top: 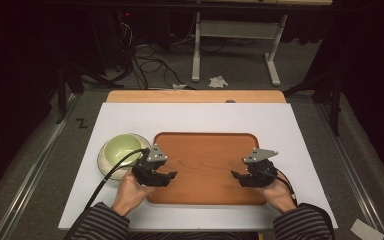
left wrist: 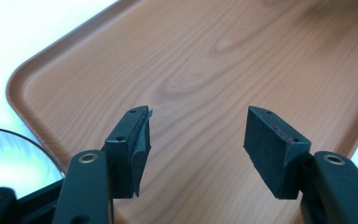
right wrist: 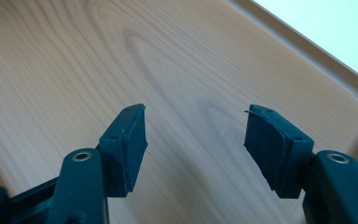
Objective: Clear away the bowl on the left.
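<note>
Two grippers are held over a brown tray (top: 205, 145) on the white-covered bench (top: 290, 130). At far left, a green bowl (top: 122, 147) on a plate (top: 105, 162) is seen just beside the tray's left edge. The left gripper (top: 169, 176) is held over the tray's left part, jaws apart and empty. The right gripper (top: 236, 176) is held over the tray's right part, jaws likewise apart with nothing between them.
</note>
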The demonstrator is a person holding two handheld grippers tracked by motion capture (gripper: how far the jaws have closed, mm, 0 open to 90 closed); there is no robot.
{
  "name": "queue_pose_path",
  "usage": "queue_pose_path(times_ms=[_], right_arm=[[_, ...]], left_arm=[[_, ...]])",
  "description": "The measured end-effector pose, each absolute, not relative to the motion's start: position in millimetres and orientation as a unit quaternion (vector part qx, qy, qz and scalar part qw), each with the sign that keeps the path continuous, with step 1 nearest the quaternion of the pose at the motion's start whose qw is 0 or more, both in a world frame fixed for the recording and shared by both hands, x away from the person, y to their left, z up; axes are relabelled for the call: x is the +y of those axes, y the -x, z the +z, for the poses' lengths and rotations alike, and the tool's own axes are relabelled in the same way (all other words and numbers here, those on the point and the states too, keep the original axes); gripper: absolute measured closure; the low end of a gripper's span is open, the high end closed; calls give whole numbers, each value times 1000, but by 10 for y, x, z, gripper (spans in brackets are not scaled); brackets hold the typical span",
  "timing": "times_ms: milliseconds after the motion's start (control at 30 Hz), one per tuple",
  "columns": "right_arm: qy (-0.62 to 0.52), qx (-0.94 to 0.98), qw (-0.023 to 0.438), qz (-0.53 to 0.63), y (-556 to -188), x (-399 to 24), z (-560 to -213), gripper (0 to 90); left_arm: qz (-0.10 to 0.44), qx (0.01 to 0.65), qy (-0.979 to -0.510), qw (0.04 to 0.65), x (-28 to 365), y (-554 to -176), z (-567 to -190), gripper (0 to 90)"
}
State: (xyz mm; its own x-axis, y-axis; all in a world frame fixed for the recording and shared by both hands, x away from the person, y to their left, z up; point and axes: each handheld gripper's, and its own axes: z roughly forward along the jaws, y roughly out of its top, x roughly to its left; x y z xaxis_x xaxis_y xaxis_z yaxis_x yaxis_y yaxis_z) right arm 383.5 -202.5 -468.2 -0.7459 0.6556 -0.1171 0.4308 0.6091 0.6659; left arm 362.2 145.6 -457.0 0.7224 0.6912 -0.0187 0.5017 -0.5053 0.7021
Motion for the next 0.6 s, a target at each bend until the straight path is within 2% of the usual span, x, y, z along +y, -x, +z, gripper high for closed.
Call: queue_pose_path(times_ms=[400,600], right_arm=[[-310,879,179,316,-3822,-2041,-4678,402],[-312,878,179,316,-3818,-2045,-4679,402]], left_arm=[[148,354,-854,352,1556,-3663,-4520,419],[136,362,-853,350,1587,-3693,-4518,418]])
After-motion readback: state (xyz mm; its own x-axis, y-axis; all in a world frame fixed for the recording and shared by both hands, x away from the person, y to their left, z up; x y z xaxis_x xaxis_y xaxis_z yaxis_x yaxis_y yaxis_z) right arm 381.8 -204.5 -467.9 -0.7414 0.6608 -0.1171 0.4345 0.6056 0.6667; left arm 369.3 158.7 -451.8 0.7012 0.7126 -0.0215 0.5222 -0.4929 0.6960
